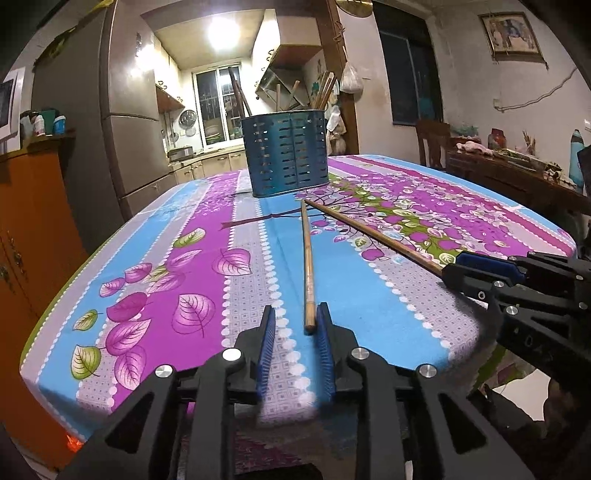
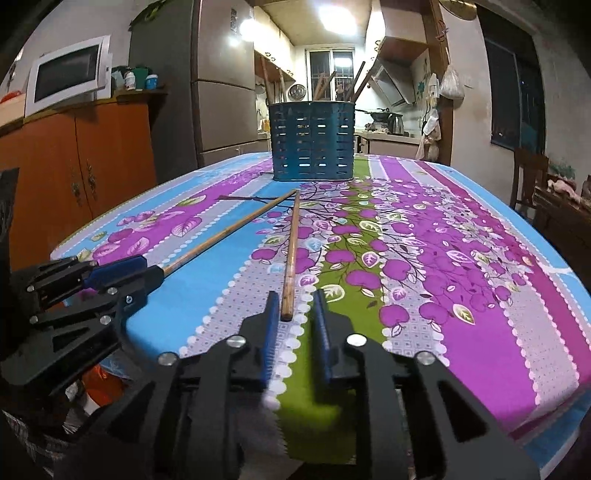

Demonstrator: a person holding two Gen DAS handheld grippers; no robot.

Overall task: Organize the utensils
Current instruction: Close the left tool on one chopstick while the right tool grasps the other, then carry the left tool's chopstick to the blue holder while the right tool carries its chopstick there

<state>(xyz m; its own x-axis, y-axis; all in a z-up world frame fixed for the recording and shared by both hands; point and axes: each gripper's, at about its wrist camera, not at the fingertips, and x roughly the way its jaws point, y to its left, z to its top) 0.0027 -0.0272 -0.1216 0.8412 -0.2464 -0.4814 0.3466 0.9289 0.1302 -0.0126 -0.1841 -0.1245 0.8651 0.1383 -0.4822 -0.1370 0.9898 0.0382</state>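
Two chopsticks [image 1: 307,266] [image 2: 290,258] lay on the counter [image 1: 369,306] in front of the blue holder [image 1: 288,157]; left gripper [image 1: 295,325] and right gripper [image 2: 295,314] fingers spread, each straddling a chopstick end, not pinching.

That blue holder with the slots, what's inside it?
Several wooden sticks, probably chopsticks and utensil handles, poke out above the rim of the blue holder. Light wood shows through some slots. Their lower ends and the bottom are hidden by its wall.

I see a table [image 1: 155,236] under a floral cloth, an orange cabinet [image 2: 92,155] bearing a microwave [image 2: 68,74], a tall fridge [image 1: 125,110], a lit kitchen window [image 1: 218,99] beyond, and a framed picture [image 1: 511,33].
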